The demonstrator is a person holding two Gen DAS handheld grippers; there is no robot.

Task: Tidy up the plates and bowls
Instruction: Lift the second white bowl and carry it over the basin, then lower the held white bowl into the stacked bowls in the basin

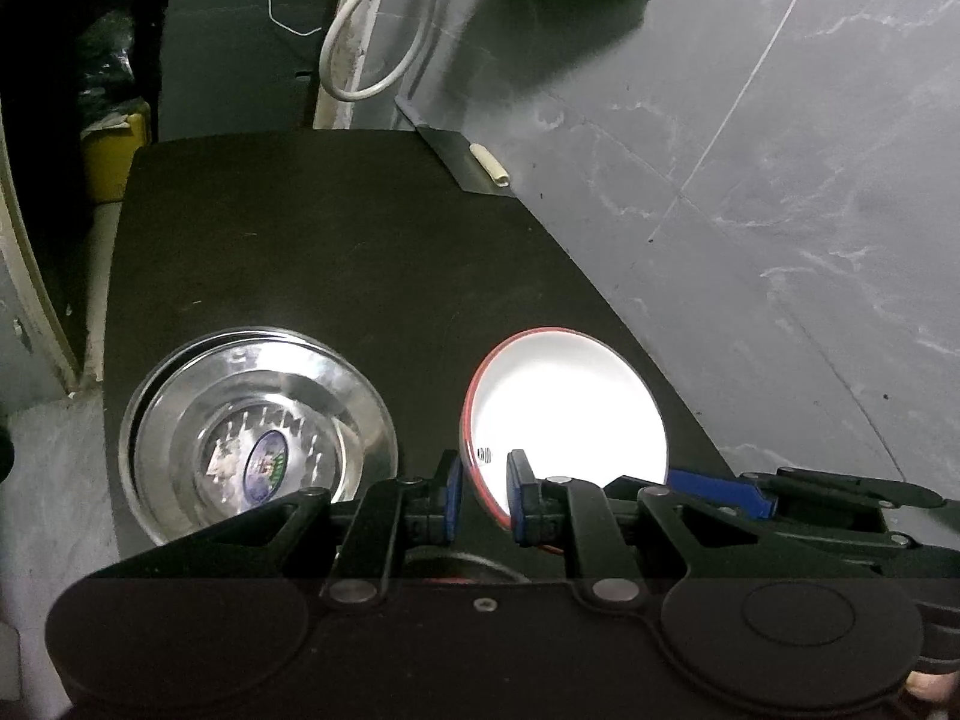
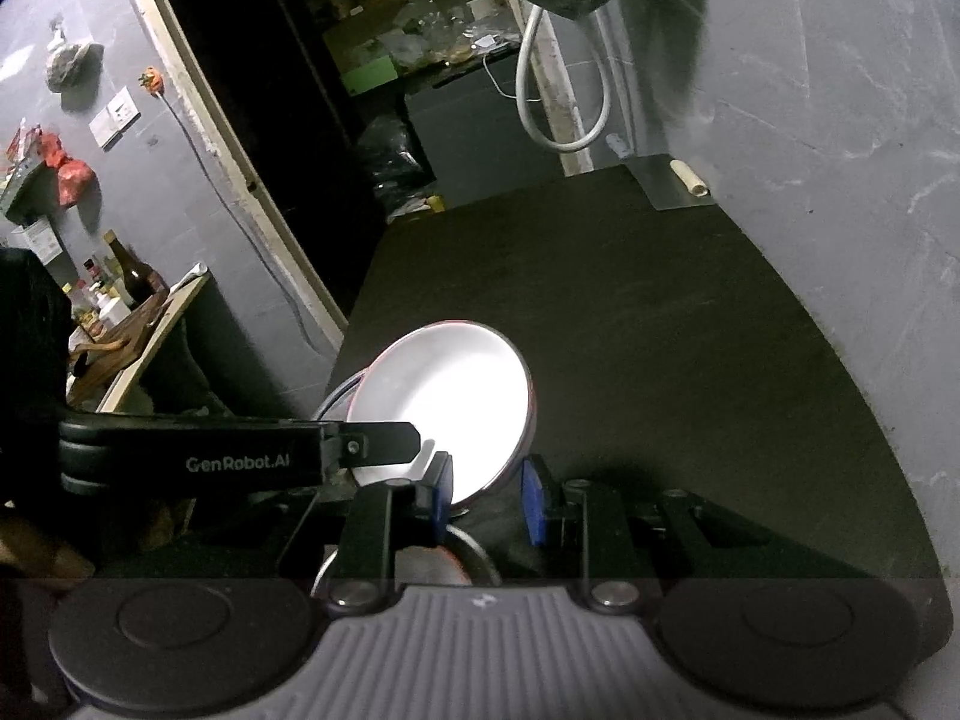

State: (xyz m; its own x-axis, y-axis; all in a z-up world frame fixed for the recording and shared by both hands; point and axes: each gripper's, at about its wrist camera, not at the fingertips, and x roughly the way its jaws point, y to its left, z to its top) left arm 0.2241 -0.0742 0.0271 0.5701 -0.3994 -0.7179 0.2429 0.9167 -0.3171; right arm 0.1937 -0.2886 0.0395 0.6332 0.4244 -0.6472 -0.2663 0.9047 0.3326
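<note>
A white bowl with a red rim [image 1: 564, 408] hangs tilted above the black table [image 1: 312, 252], held from both sides. My left gripper [image 1: 485, 495] is shut on its near-left rim, which sits between the blue pads. From the right, my right gripper [image 1: 729, 489] reaches the bowl's other edge. In the right wrist view the same white bowl [image 2: 444, 396] has its lower rim pinched in my right gripper [image 2: 487, 501], and a left finger [image 2: 384, 444] comes in from the left. Stacked steel bowls [image 1: 258, 432] rest on the table beside it.
A cleaver [image 1: 465, 162] with a pale handle lies at the table's far corner by the grey marble wall [image 1: 780, 180]. A white hose [image 1: 372, 42] hangs behind. Another steel rim [image 2: 474, 558] shows below my right gripper. A shelf with bottles [image 2: 120, 288] stands far left.
</note>
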